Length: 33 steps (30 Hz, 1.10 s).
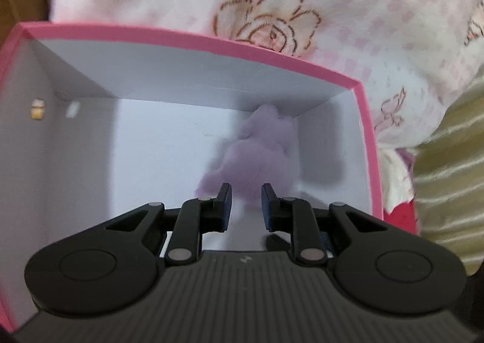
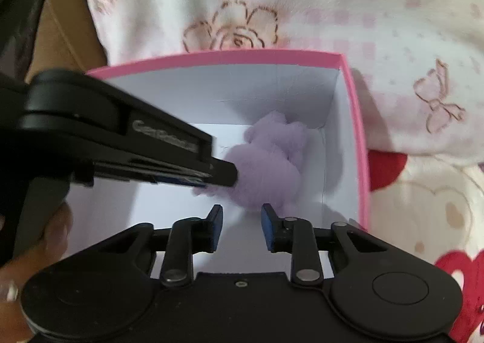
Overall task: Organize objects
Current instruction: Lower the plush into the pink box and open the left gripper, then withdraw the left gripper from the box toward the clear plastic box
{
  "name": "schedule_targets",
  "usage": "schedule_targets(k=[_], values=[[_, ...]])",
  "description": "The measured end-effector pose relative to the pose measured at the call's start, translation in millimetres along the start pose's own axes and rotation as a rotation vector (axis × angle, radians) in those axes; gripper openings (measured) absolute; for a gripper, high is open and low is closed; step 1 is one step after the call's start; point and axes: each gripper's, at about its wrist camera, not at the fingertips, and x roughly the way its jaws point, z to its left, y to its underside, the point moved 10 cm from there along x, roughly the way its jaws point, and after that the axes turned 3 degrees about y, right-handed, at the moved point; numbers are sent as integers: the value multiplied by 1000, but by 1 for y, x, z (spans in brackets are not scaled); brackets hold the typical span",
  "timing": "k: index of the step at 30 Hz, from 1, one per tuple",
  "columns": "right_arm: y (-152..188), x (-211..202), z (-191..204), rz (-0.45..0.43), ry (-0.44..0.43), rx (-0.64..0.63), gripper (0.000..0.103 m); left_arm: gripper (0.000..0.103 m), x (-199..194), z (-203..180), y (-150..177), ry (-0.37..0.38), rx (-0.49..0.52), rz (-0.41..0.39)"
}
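Both fisheye views are soft and slightly motion-blurred under dim, warm indoor light. The purple plush toy (image 1: 260,158) inside the pink-rimmed box (image 1: 187,37) is smeared and out of focus. The box's white walls carry grey shadows, darkest in the corners. The floral blanket (image 2: 348,4) bows at the edges, and the frame corners fall to black.

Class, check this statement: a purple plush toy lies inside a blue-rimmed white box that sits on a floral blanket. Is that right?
Not quite. The box has a pink rim, not blue; the right wrist view shows it clearly. The rest stands: the purple plush toy lies inside the white box, which sits on a floral blanket.
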Motion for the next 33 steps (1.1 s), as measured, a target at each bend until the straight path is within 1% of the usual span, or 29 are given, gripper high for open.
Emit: schedule_targets(k=[2, 5, 7, 11, 13, 15, 16, 18, 20, 23, 25, 26, 27, 28, 29, 30, 32, 33], values=[[5, -14, 2, -11, -19, -13, 37, 20, -20, -4, 7, -29, 27, 7], [11, -29, 4, -26, -6, -51, 40, 20, -51, -16, 17, -7, 54, -8], [17, -38, 6, -26, -16, -48, 41, 20, -74, -25, 25, -1, 66, -6], [30, -67, 11, -47, -39, -81, 42, 20, -110, -40, 40, -43, 110, -7], [35, -84, 16, -51, -50, -85, 42, 20, -128, -37, 48, -41, 103, -7], [36, -102, 23, -58, -62, -103, 42, 23, -142, -37, 60, -44, 104, -13], [38, -110, 27, -64, -66, -116, 42, 23, -157, -36, 67, -46, 107, -14], [43, -131, 31, -78, -67, -143, 43, 24, -166, -41, 75, -45, 115, -19], [48, -141, 38, -82, -76, -161, 45, 26, -178, -40, 85, -49, 122, -26], [57, -162, 45, -91, -93, -184, 50, 32, -197, -39, 98, -60, 141, -42], [62, -173, 52, -107, -103, -207, 54, 35, -210, -40, 107, -61, 154, -48], [64, -180, 54, -117, -104, -216, 58, 38, -217, -40, 111, -60, 158, -50], [65, -189, 56, -132, -108, -222, 64, 41, -223, -41, 116, -59, 160, -52], [67, -196, 57, -144, -113, -227, 68, 41, -229, -41, 120, -58, 163, -55], [68, -205, 59, -158, -117, -233, 75, 42, -235, -43, 124, -60, 173, -59], [69, -213, 59, -177, -119, -236, 82, 46, -240, -45, 127, -63, 183, -63], [70, -225, 58, -210, -119, -229, 89, 52, -249, -47, 134, -70, 194, -69], [72, -229, 57, -216, -118, -222, 90, 55, -253, -49, 138, -74, 198, -71]])
